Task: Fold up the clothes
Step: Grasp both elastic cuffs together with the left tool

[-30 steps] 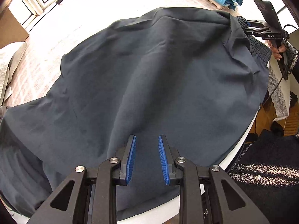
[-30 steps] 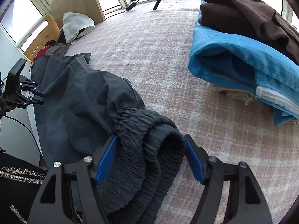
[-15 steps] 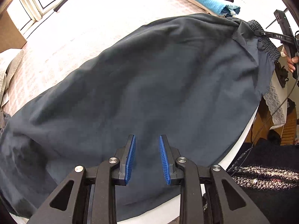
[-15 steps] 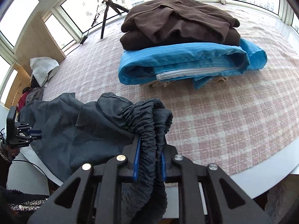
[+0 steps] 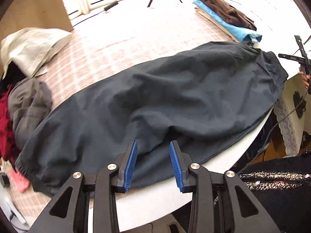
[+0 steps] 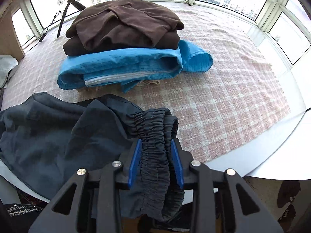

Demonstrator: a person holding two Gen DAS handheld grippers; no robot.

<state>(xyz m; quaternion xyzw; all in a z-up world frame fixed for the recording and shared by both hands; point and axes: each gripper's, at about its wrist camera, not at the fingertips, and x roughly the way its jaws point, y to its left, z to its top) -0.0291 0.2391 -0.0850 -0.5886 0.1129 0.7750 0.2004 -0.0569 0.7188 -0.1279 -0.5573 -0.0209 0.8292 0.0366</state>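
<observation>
Dark slate-grey trousers (image 5: pixel 167 104) of thin, matte woven cloth lie stretched across the checked tablecloth (image 5: pixel 108 44), rumpled into soft ridges, with one long edge running along the white rounded rim of the table (image 5: pixel 229 161). Their gathered elastic waistband (image 6: pixel 155 136), ribbed with fine stitched pleats, sits between the blue ridged pads (image 6: pixel 136 161) of the right gripper (image 6: pixel 155 162); the pads press it from both sides, and the bunched band spills down below them over the table edge. At the far end from the waistband, an elastic cuff (image 5: pixel 25 170) puckers just beside something small and pink (image 5: pixel 19 180).

Over the near edge of the trousers, the left gripper (image 5: pixel 153 165) hovers with its pads spread apart and nothing between them; whether they touch the cloth cannot be told.

Beyond the waistband on the tablecloth stands a folded stack: a thick brown fleecy garment (image 6: pixel 120 23) on top of a bright blue striped one (image 6: pixel 124 66) with a pale zip along its fold. Past the cuff end of the trousers lie a crumpled grey garment (image 5: pixel 27 101), a red one (image 5: pixel 4 122) beside it, and a pale creased cloth (image 5: pixel 33 46) farther back.
</observation>
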